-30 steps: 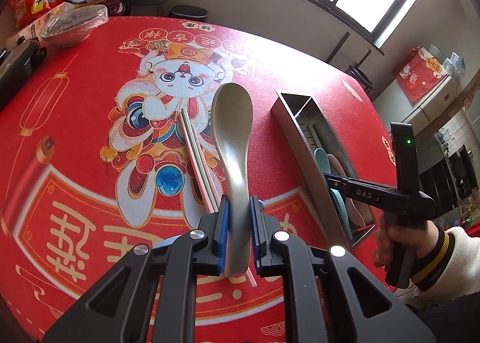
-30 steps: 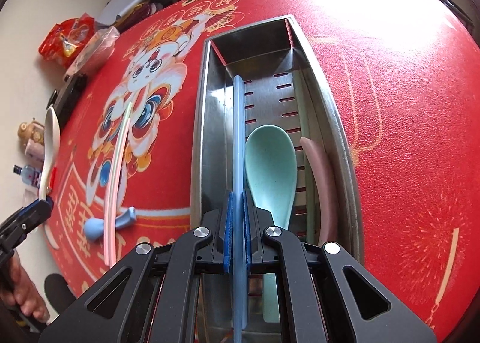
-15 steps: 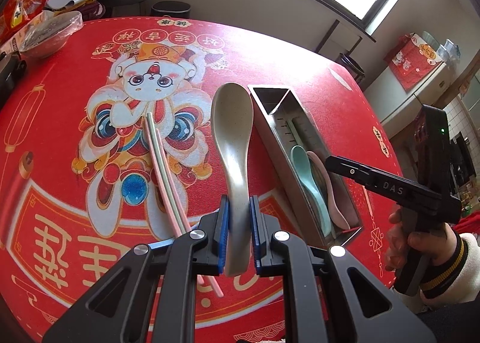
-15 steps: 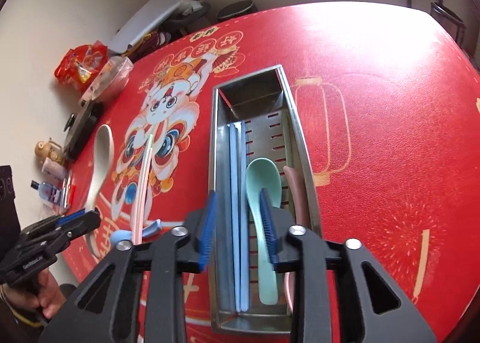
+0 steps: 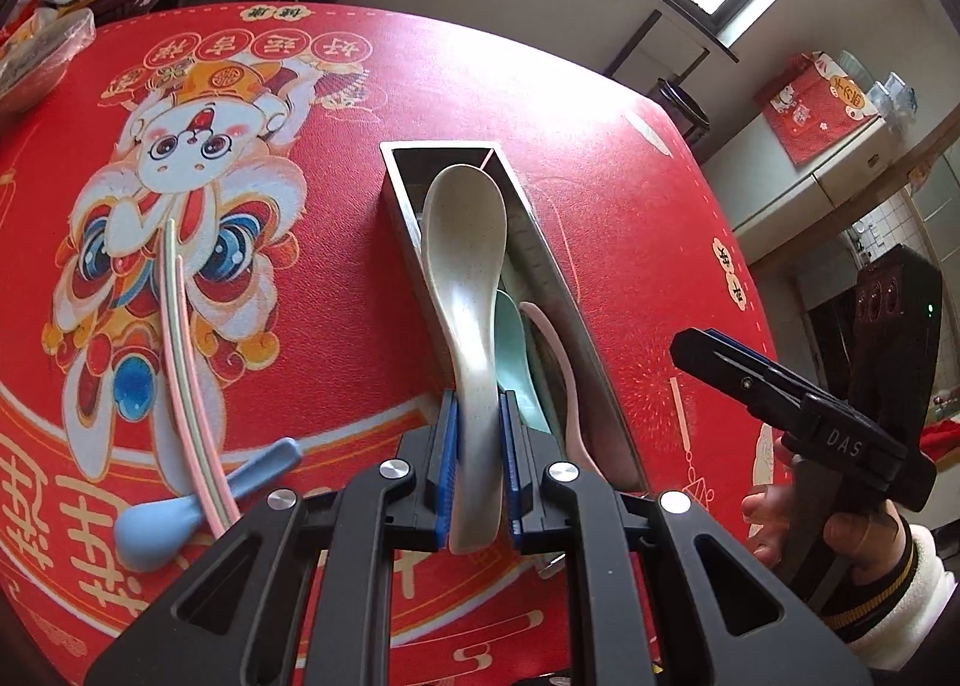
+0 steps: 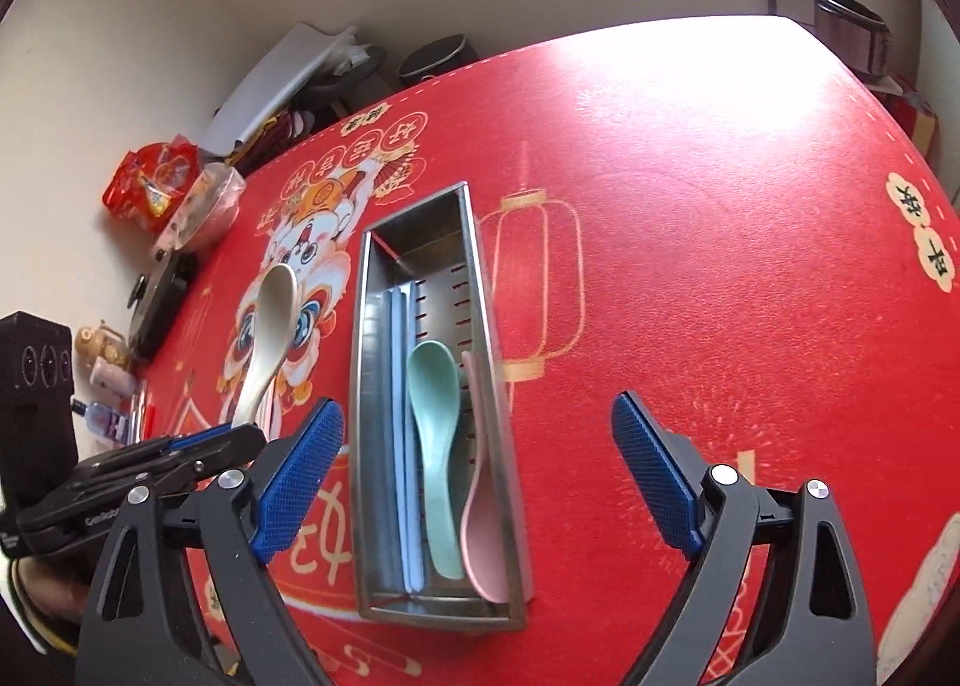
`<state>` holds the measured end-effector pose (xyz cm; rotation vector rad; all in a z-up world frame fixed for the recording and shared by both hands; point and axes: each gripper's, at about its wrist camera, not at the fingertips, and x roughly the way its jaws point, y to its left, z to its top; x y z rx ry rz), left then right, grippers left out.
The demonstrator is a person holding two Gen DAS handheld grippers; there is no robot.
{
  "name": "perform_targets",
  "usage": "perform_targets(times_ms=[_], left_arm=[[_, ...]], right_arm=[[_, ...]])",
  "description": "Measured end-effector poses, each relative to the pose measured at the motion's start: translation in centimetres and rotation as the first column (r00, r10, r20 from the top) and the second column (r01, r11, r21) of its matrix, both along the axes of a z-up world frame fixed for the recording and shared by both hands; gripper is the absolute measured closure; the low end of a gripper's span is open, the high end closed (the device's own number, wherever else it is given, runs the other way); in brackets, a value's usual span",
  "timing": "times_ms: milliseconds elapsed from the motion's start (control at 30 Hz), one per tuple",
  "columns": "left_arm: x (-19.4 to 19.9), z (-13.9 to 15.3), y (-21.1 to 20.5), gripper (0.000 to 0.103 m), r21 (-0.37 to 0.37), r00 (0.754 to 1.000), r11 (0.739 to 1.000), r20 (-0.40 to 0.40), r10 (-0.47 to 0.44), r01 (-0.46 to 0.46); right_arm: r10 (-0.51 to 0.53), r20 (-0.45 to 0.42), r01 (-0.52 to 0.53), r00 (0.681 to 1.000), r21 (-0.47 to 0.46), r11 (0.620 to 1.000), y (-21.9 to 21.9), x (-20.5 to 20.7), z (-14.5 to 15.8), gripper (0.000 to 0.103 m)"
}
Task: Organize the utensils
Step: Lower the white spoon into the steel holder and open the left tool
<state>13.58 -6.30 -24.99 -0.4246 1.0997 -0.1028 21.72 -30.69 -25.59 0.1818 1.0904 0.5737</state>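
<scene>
**White spoon over the tray, right gripper wide open**

While your left gripper [image 5: 479, 467] is clamped on the handle of the white spoon [image 5: 465, 266], the bowl end hangs over the far half of the metal tray [image 6: 367, 386], lifted off the red mat [image 5: 360, 86]. Your right gripper [image 6: 474, 482] sits with its jaws spread wide and nothing between them, straddling the tray's near end from above.

Room to move: the mat right of the tray is bare red all the way out to the table edge. The far part of the tray floor looks bare too.

Count inside the tray: one mint spoon [image 6: 433, 428], one pink spoon [image 6: 483, 506] leaning along the right wall, and two pale blue chopsticks [image 6: 403, 416] along the left side. Out on the mat: one blue spoon [image 5: 180, 512] and two chopsticks [image 5: 180, 362] (one pink, one pale green) lying across it, touching.

Clutter sits along the far left edge: a red snack bag [image 6: 153, 185], a plastic-wrapped bowl [image 6: 201, 212] and a dark flat item [image 6: 159, 302], all well apart from the tray.
</scene>
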Motion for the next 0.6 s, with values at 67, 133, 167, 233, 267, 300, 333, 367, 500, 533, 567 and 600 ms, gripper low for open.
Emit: perform_targets(times_ms=[67,133,167,233,267,300,333,367,500,533,567,600], left_arm=[[0.5,-0.6,-0.5,0.09,-0.027,0.999,0.999,-0.023,0.027,-0.027],[0.9,-1.1,-1.1,0.09,-0.046,0.998,0.998,-0.042,0.049,-0.051],[1.1,-1.4,-1.5,0.09,-0.055,0.997,0.997,-0.053,0.052,-0.055],[1.4,-2.0,-2.4,0.09,-0.064,0.996,0.996,-0.075,0.054,-0.059],[1.6,-2.3,-2.7,0.09,-0.066,0.995,0.996,-0.086,0.057,-0.062],[1.7,-2.6,-3.1,0.09,-0.068,0.994,0.996,-0.097,0.059,-0.065],[1.8,-2.8,-3.5,0.09,-0.068,0.992,0.995,-0.108,0.062,-0.069],[1.9,-3.0,-3.8,0.09,-0.069,0.991,0.995,-0.118,0.061,-0.07],[1.9,-3.8,-4.8,0.09,-0.068,0.986,0.995,-0.155,0.06,-0.072],[1.9,-4.0,-4.9,0.09,-0.068,0.984,0.995,-0.164,0.066,-0.078],[1.9,-4.2,-4.9,0.09,-0.067,0.982,0.994,-0.174,0.073,-0.086],[1.9,-4.3,-4.9,0.09,-0.067,0.98,0.993,-0.18,0.082,-0.096]], right_arm=[[-0.003,0.001,0.003,1.0,-0.012,1.0,-0.7,0.3,-0.1,0.015],[0.0,-0.004,0.0,1.0,-0.022,1.0,-1.3,0.6,-0.2,0.015],[0.006,-0.007,-0.006,1.0,-0.027,1.0,-1.5,0.8,-0.3,0.015],[0.011,-0.01,-0.011,1.0,-0.039,0.999,-2.0,1.1,-0.4,0.015],[0.012,-0.011,-0.012,1.0,-0.04,0.999,-2.2,1.3,-0.4,0.015],[0.012,-0.013,-0.013,1.0,-0.039,0.999,-2.4,1.5,-0.5,0.015],[0.011,-0.017,-0.012,1.0,-0.038,0.999,-2.7,1.7,-0.6,0.015],[0.011,-0.021,-0.012,1.0,-0.037,0.999,-2.9,1.8,-0.7,0.015],[0.014,-0.027,-0.014,1.0,-0.029,0.999,-3.5,2.1,-0.9,0.015],[0.014,-0.029,-0.015,0.999,-0.026,1.0,-3.7,2.1,-0.9,0.015],[0.015,-0.032,-0.016,0.999,-0.024,1.0,-3.8,2.1,-1.0,0.015],[0.016,-0.034,-0.017,0.999,-0.024,1.0,-4.0,2.1,-1.0,0.015]])
